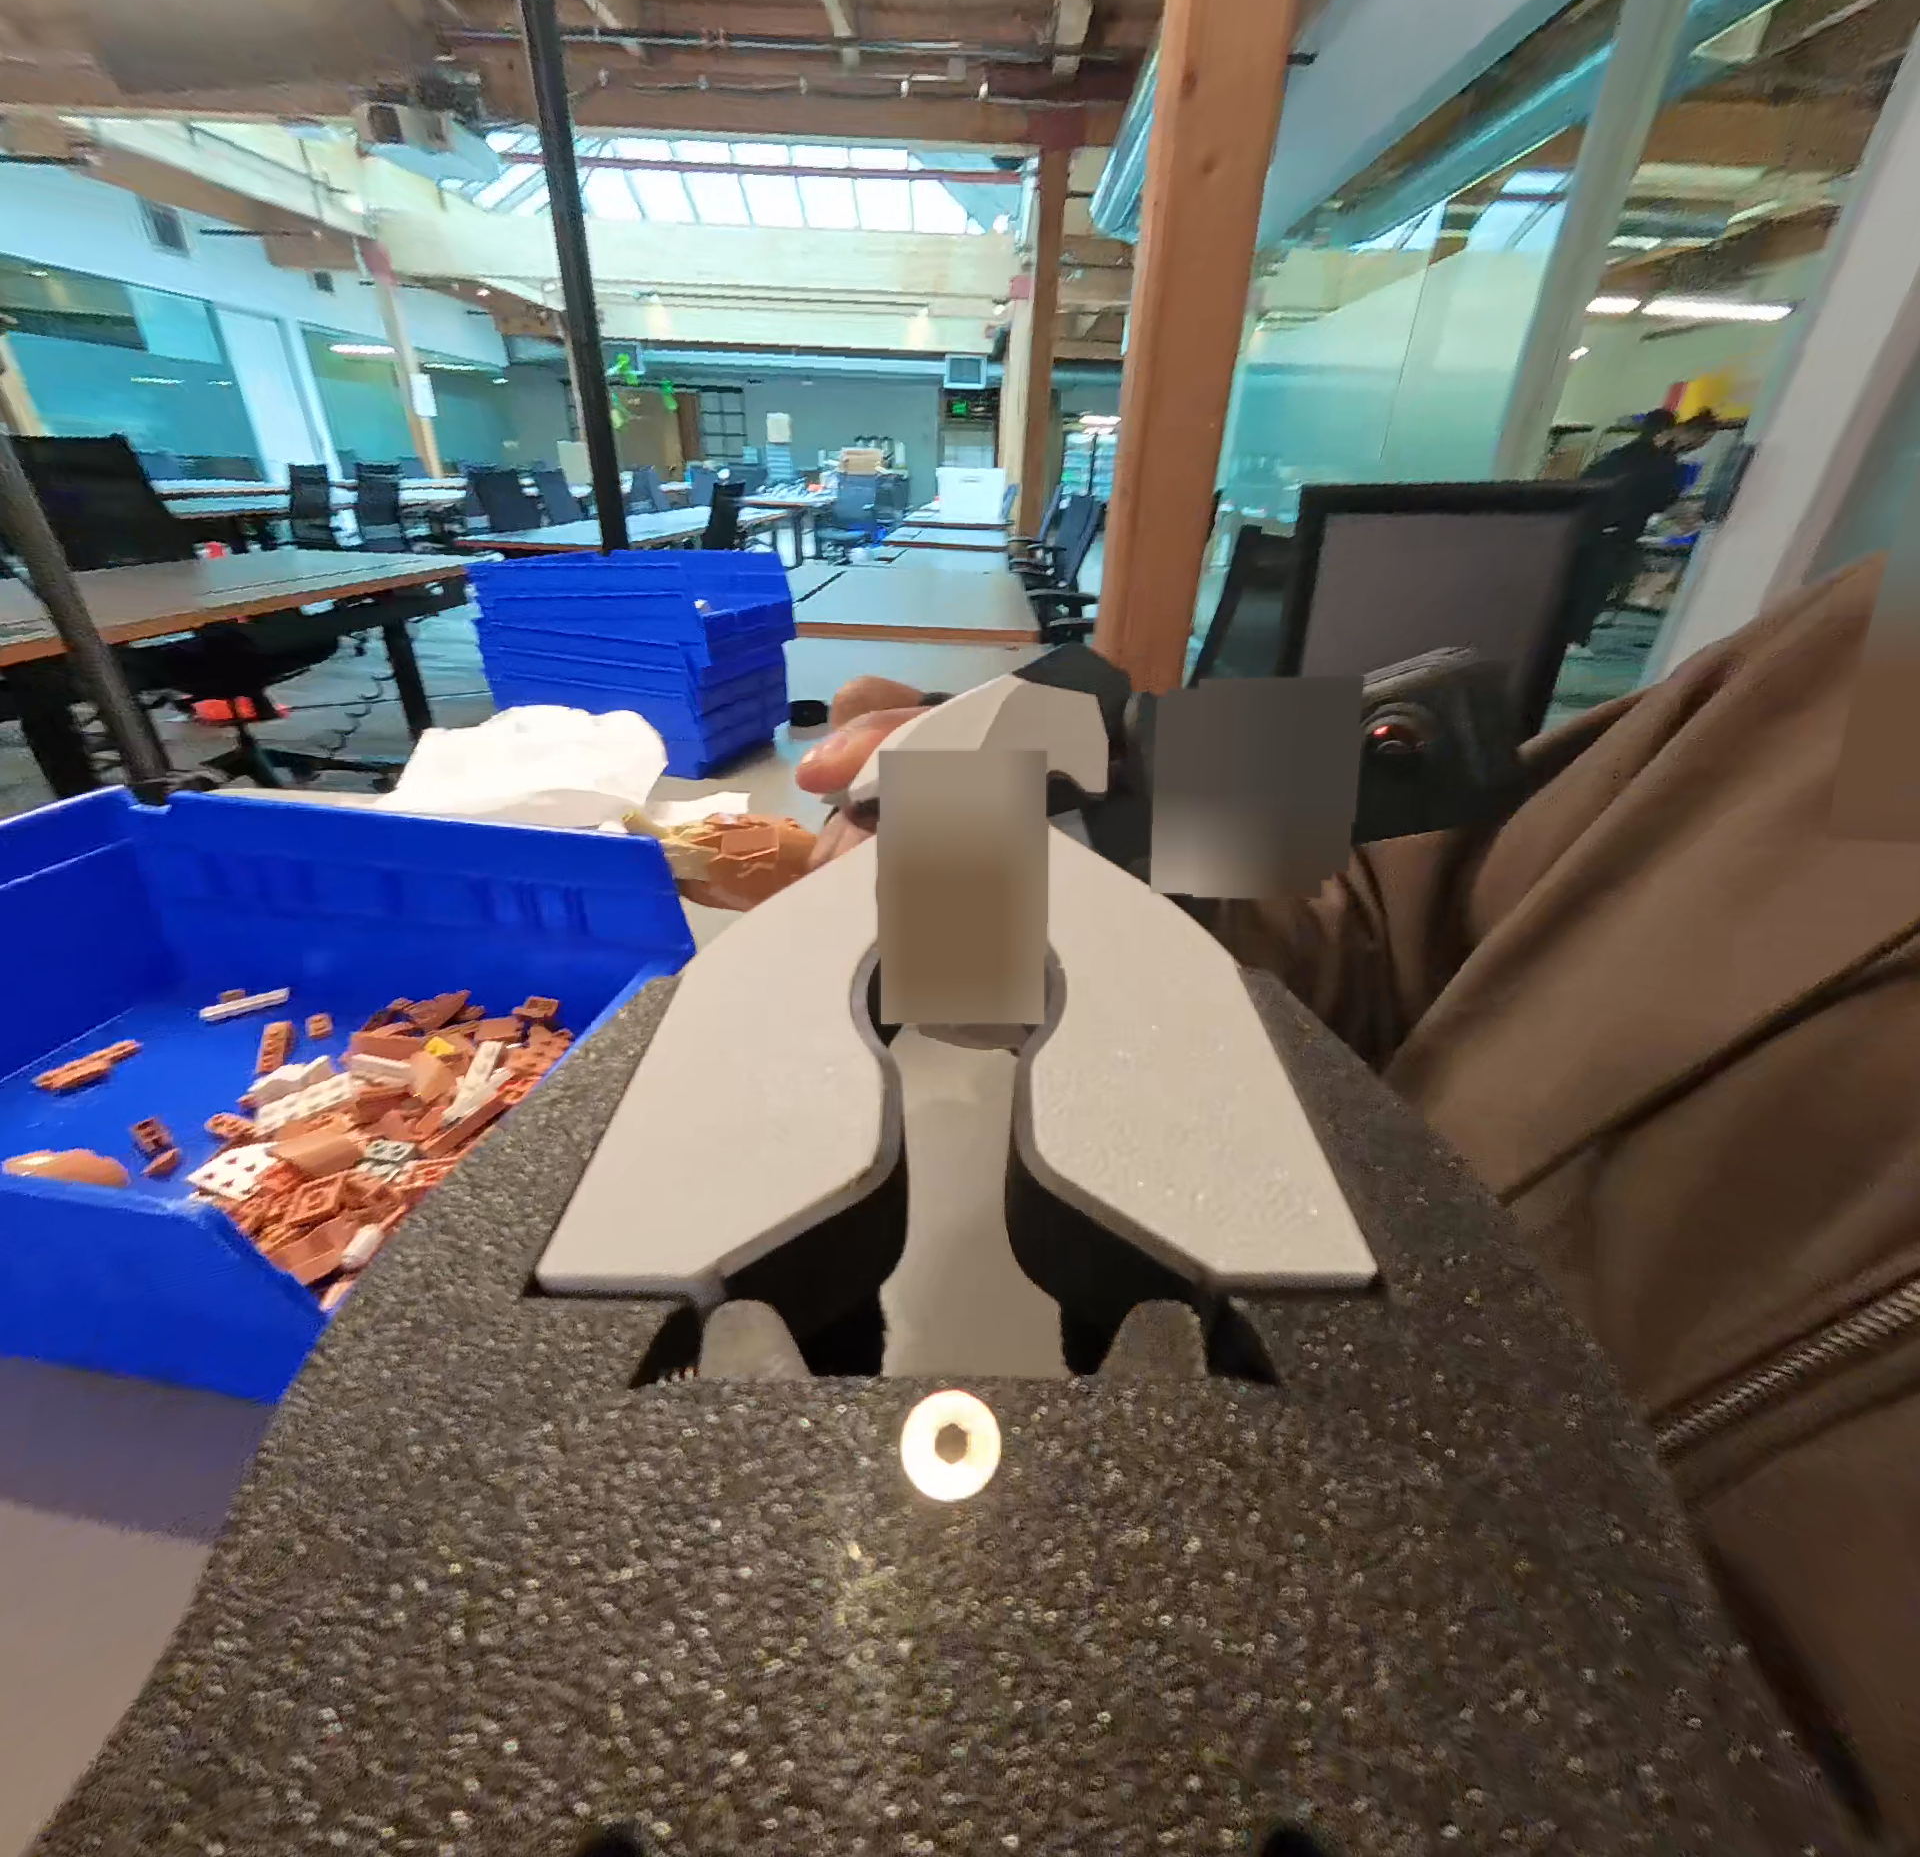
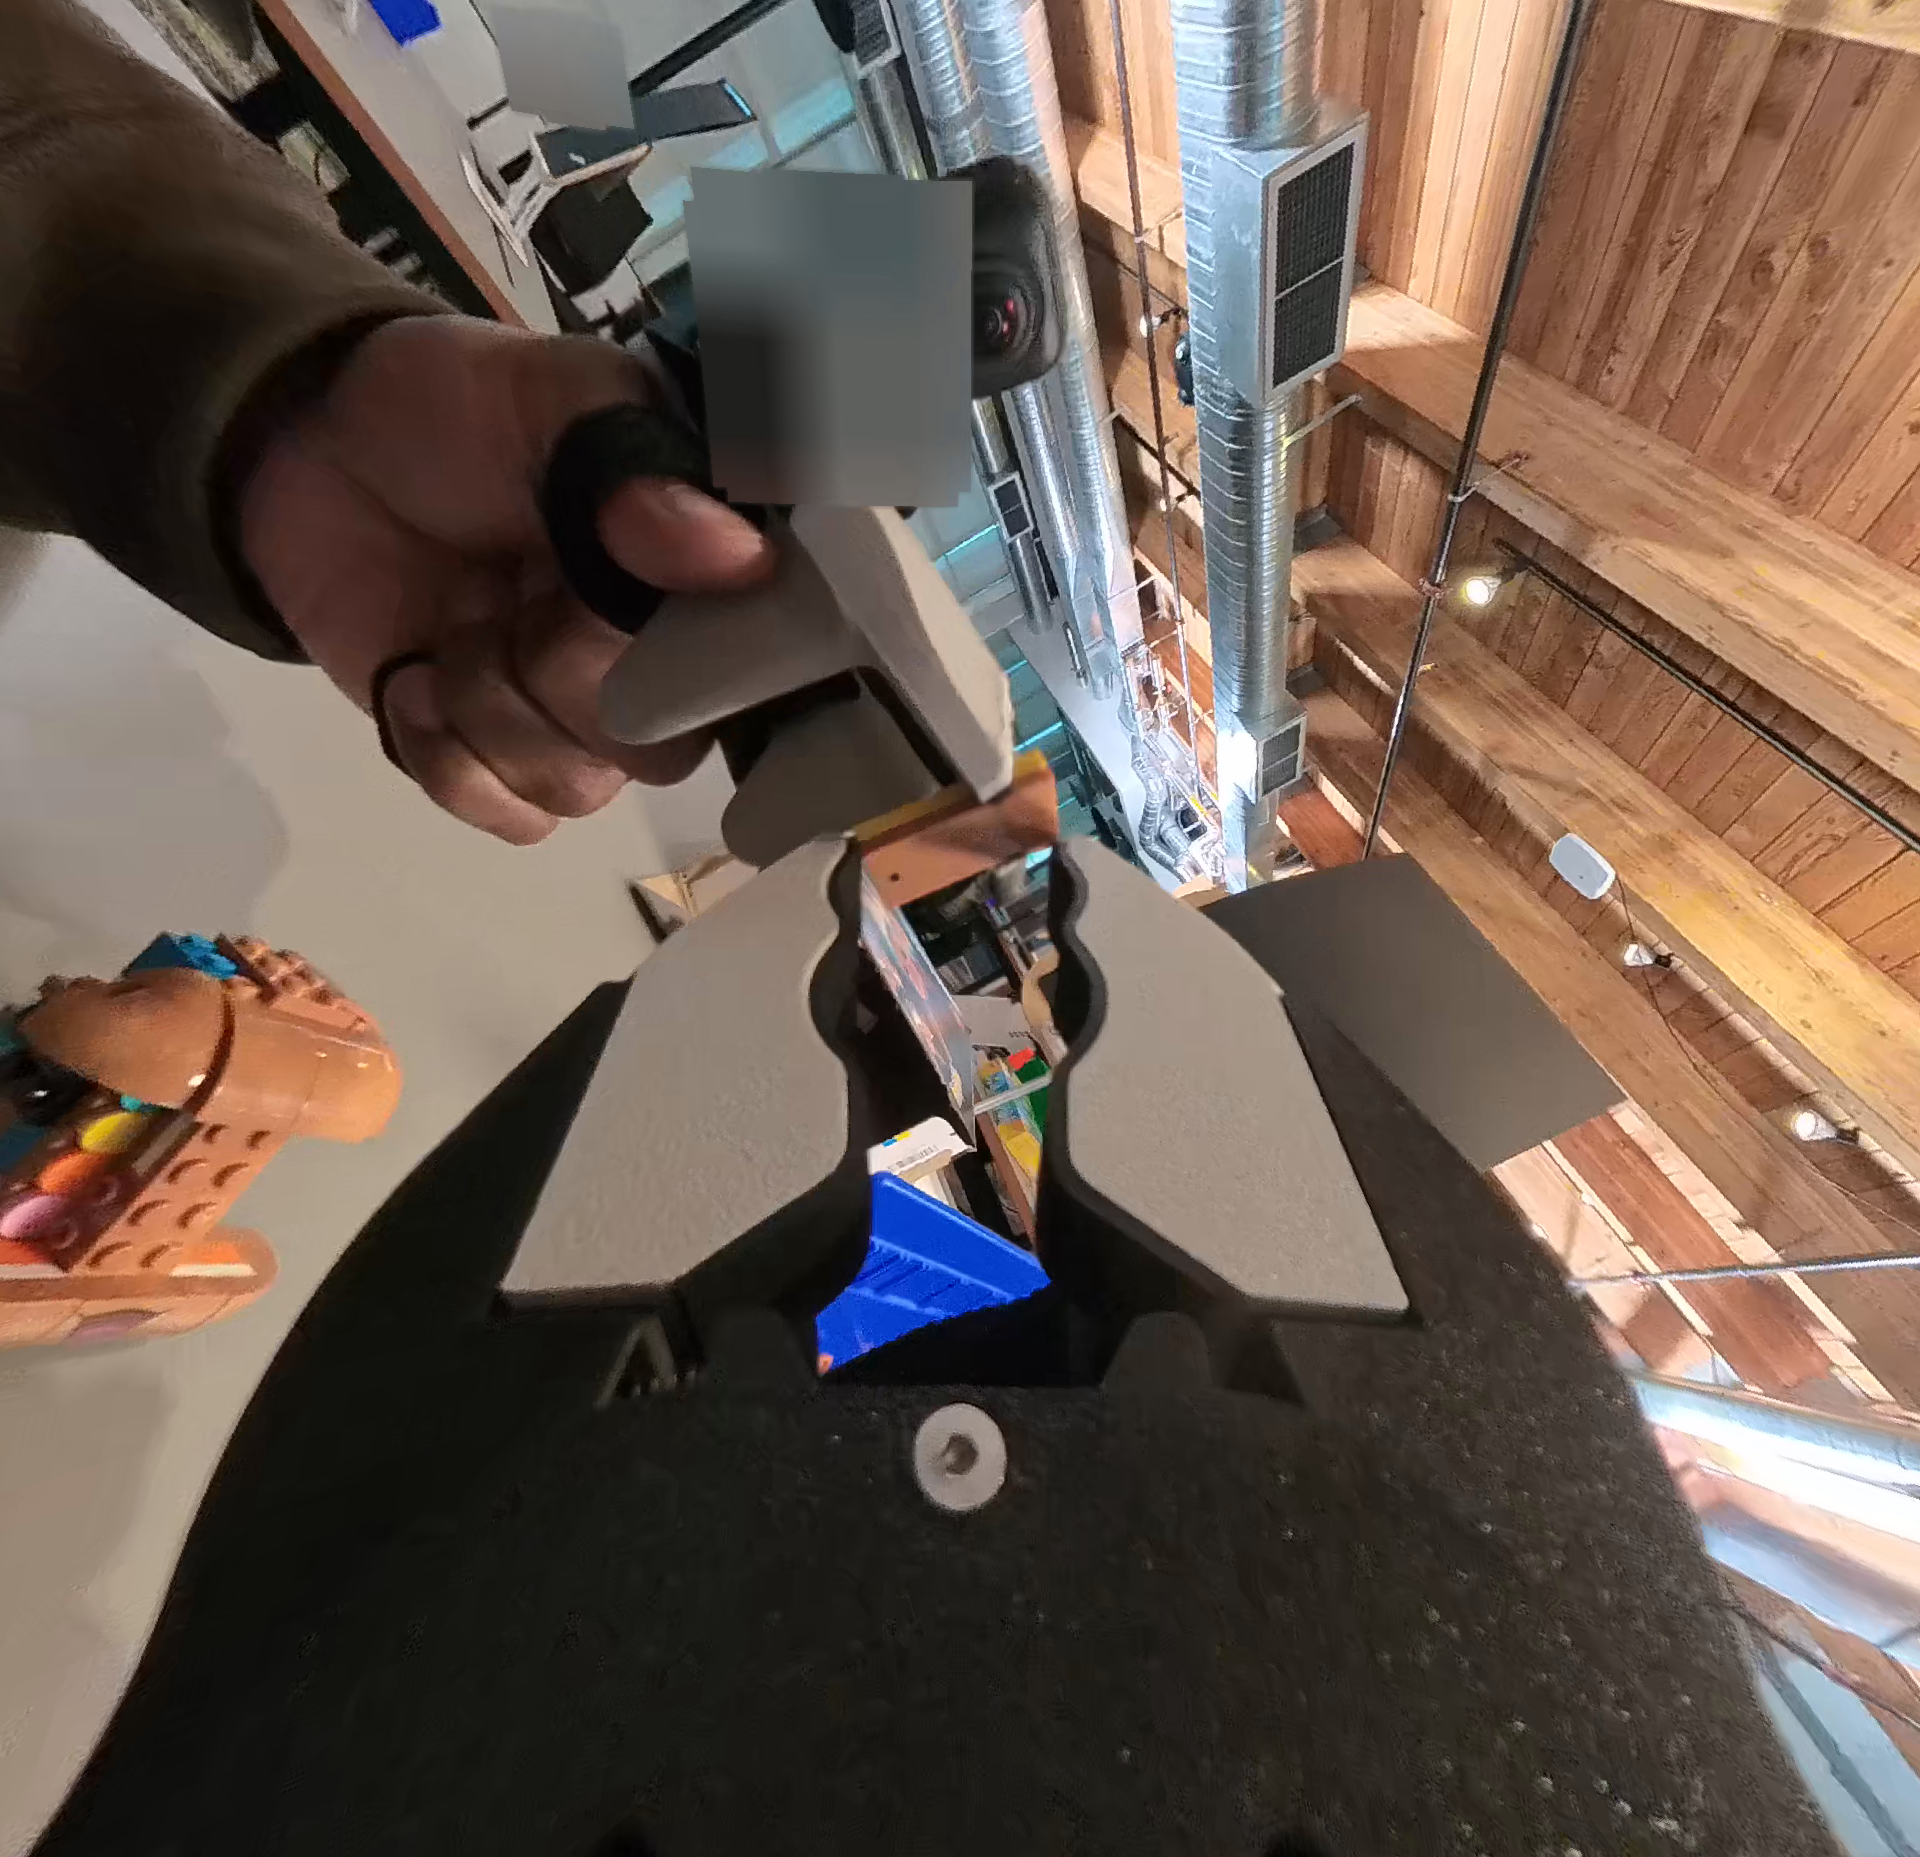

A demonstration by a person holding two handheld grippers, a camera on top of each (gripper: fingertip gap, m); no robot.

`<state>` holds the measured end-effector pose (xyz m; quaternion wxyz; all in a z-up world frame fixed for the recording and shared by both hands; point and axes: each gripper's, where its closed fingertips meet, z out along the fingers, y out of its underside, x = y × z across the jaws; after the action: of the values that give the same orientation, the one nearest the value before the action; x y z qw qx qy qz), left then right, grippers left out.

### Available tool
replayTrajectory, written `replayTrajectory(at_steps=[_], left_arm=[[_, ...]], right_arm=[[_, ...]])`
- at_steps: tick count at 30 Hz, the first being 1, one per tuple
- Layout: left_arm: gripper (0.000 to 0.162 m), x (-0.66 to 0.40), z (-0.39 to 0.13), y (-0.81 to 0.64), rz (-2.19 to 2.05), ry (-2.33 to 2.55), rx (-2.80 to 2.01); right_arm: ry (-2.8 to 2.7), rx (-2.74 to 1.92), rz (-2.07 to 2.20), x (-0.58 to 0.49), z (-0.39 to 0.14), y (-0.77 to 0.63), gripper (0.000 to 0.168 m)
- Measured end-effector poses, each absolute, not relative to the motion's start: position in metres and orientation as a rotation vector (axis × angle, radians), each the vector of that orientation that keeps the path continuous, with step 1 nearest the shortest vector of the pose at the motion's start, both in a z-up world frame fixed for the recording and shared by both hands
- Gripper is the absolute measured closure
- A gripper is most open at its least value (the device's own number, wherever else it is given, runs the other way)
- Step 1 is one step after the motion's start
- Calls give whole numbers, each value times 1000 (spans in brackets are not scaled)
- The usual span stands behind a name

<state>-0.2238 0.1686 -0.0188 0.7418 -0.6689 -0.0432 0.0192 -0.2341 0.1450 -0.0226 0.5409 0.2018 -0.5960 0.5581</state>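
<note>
Brown brick piece (image 2: 966,836) with a yellow edge is sitting up in the air, right between the tips of my two grippers. My left gripper (image 1: 961,934) is pinching one end of it. I can see that best in the right wrist view, where its two grey fingers (image 2: 914,623) are closing on the piece. My left hand (image 2: 468,581) is wrapping around that gripper's handle, with a black loop around my finger.

My right gripper (image 2: 958,872) is reaching in from the other way. Its two fingers are sitting on either side of the same piece, very close to its ends. I cannot tell if they are squeezing it or just sitting beside it.

In the left wrist view a blurry patch is hiding the tips of my left gripper, so the piece is not showing there.

A blue bin (image 1: 312,872) is sitting on the desk (image 2: 125,768) to the left of my left gripper. Lots of little brown and white bricks (image 1: 353,1111) are lying in a pile inside it. A white bag (image 1: 540,758) is lying behind the bin, and a stack of blue bins (image 1: 634,654) is standing farther back. A brown brick animal (image 2: 187,1111) with some bright bits on it is resting on the desk, well apart from the grippers. My brown sleeve (image 1: 1662,976) is filling the right side.
</note>
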Motion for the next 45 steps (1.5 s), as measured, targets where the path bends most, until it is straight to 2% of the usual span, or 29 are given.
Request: replayTrajectory(at_steps=[1, 13, 19, 34, 45], left_arm=[[146, -222, -17, 168, 20, -91, -1453], [146, -222, -23, 167, -14, -85, -1506], [146, -222, -32, 172, -46, -109, -1544], [146, -221, -27, 170, 10, -71, -1518], [146, -221, -22, 170, 301, 12, -1529]], right_arm=[[-1415, 484, 1339, -234, -23, 146, 140], [-1339, 587, 1168, -236, -31, 145, 126], [-1314, 597, 1142, -235, -31, 143, 133], [-1303, 571, 1068, -235, -27, 145, 134], [-1275, 542, 1042, -236, -22, 146, 134]])
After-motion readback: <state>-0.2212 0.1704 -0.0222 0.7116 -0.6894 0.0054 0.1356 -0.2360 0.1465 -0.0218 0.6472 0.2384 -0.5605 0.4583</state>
